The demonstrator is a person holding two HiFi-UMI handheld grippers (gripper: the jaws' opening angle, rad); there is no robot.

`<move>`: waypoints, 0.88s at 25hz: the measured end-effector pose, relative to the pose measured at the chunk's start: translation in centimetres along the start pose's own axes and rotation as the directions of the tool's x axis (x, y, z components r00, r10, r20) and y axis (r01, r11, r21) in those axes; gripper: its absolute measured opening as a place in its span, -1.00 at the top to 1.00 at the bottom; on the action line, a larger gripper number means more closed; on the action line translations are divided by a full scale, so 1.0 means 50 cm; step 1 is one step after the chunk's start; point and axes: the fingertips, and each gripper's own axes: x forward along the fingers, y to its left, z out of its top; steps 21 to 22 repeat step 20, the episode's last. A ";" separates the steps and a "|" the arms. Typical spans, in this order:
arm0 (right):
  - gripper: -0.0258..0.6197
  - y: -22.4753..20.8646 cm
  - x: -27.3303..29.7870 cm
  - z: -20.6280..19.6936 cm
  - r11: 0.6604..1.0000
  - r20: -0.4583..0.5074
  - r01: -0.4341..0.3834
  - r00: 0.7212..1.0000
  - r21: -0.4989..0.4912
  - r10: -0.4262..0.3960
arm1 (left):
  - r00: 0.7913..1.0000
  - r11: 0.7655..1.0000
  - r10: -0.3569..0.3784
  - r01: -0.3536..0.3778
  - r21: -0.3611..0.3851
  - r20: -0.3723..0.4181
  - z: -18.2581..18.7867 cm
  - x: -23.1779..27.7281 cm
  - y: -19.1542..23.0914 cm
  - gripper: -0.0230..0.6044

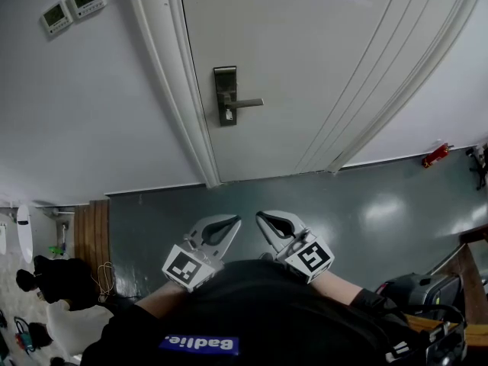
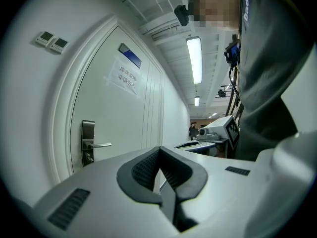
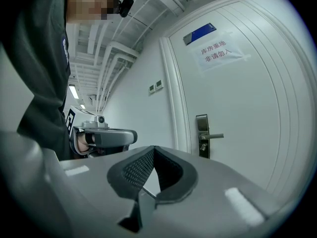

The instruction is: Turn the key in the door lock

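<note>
A steel lock plate (image 1: 225, 95) with a lever handle (image 1: 248, 103) is set in the shut white door (image 1: 305, 67). A small key-like piece (image 1: 228, 115) hangs low on the plate. Both grippers are held close to my body, well short of the door. The left gripper (image 1: 235, 220) and the right gripper (image 1: 260, 215) point toward the door, tips side by side, each shut on nothing. From the left gripper (image 2: 159, 150), the lock plate (image 2: 88, 143) shows at left. From the right gripper (image 3: 154, 149), the lock plate (image 3: 202, 135) and its handle (image 3: 214, 136) show at right.
Two wall control panels (image 1: 72, 8) sit left of the door frame (image 1: 179, 90). A paper notice (image 2: 126, 78) is stuck on the door. A red object (image 1: 436, 155) lies on the floor by the right wall. Dark bags (image 1: 57, 280) and a wooden stand (image 1: 465, 273) flank me.
</note>
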 end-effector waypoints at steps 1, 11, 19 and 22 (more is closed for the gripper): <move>0.92 0.000 -0.002 0.001 1.000 0.001 -0.001 1.000 -0.002 0.001 | 1.000 1.000 0.001 -0.001 0.001 0.001 0.001 0.001 -0.003 0.91; 0.92 0.006 -0.013 -0.006 1.000 0.003 -0.008 1.000 -0.001 0.008 | 1.000 1.000 0.008 -0.008 0.000 0.003 -0.002 0.001 -0.018 0.91; 0.92 0.011 -0.022 -0.011 1.000 0.005 -0.002 1.000 0.013 0.002 | 1.000 1.000 0.004 -0.004 -0.002 0.007 -0.008 0.001 -0.030 0.91; 0.92 0.012 -0.023 -0.012 1.000 0.006 -0.001 1.000 0.018 0.001 | 1.000 1.000 0.004 -0.004 -0.004 0.008 -0.009 0.001 -0.031 0.91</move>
